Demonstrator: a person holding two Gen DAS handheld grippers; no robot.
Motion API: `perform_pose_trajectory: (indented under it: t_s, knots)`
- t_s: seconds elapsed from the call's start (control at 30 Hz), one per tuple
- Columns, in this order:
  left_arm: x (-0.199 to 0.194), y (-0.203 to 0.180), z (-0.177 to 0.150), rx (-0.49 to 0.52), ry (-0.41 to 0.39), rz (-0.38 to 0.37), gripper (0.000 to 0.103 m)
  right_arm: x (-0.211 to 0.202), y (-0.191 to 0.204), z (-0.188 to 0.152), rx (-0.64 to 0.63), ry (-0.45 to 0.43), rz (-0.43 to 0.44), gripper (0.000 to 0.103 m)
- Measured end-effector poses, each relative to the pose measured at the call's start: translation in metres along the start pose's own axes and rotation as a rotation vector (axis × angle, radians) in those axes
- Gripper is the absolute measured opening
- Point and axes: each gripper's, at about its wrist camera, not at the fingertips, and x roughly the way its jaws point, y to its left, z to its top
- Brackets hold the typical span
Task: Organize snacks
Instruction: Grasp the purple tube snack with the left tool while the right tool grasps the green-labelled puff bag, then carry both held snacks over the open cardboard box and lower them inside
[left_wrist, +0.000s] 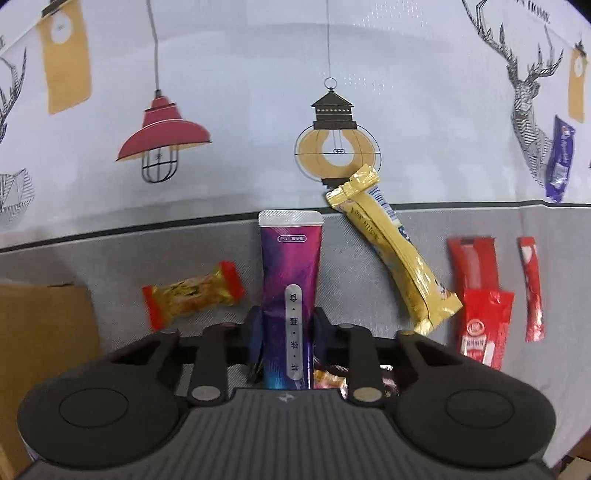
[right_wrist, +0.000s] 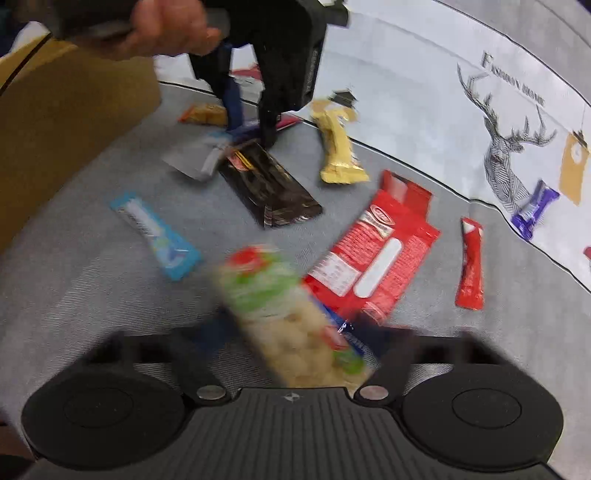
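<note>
The left claw (left_wrist: 286, 332) is pressing its blue pads against both sides of a purple sachet (left_wrist: 290, 280), which is standing on end between them, its white sealed top pointing to 12 o'clock. An orange-ended candy (left_wrist: 194, 295) is lying just beside it at 9 o'clock, and a yellow stick pack (left_wrist: 397, 251) is slanting away at 2 o'clock. A red packet (left_wrist: 480, 306) and a thin red stick (left_wrist: 532, 288) are sitting toward 3 o'clock. A cardboard box (left_wrist: 44, 343) is closing off the left edge, while the printed tablecloth (left_wrist: 240, 110) toward 12 o'clock is lying open.

The right claw (right_wrist: 291, 332) is closing around a blurred green-and-cream snack bag (right_wrist: 280, 314); whether the pads are pressing it, I cannot tell. Only this view is showing the person's hand (right_wrist: 166, 29), a dark brown packet (right_wrist: 269, 184) and a light blue bar (right_wrist: 155, 236) at 10 o'clock, with bare grey worktop (right_wrist: 74, 288) beneath it.
</note>
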Motion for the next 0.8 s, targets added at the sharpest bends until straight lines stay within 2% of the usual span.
perform_pose_trajectory:
  t_s: [0.13, 0.23, 0.43, 0.5, 0.63, 0.8]
  knots:
    - [-0.024, 0.021, -0.018, -0.035, -0.039, -0.006, 0.028, -0.015, 0.009, -0.010, 0.072, -0.009, -0.019, 0.038]
    - [-0.056, 0.028, -0.037, -0.024, -0.099, -0.033, 0.028, -0.034, 0.010, -0.020, 0.154, -0.057, -0.049, 0.038]
    - [-0.137, 0.039, -0.094, -0.005, -0.232, -0.156, 0.028, -0.080, 0.001, -0.035, 0.455, -0.142, -0.171, 0.038]
    - [-0.167, 0.044, -0.121, 0.014, -0.279, -0.182, 0.028, -0.105, 0.006, -0.039, 0.536, -0.224, -0.202, 0.038]
    - [-0.210, 0.056, -0.167, 0.021, -0.339, -0.203, 0.028, -0.152, 0.033, -0.039, 0.637, -0.319, -0.173, 0.038]
    - [-0.256, 0.093, -0.231, -0.006, -0.436, -0.096, 0.028, -0.198, 0.095, -0.026, 0.622, -0.370, -0.050, 0.038]
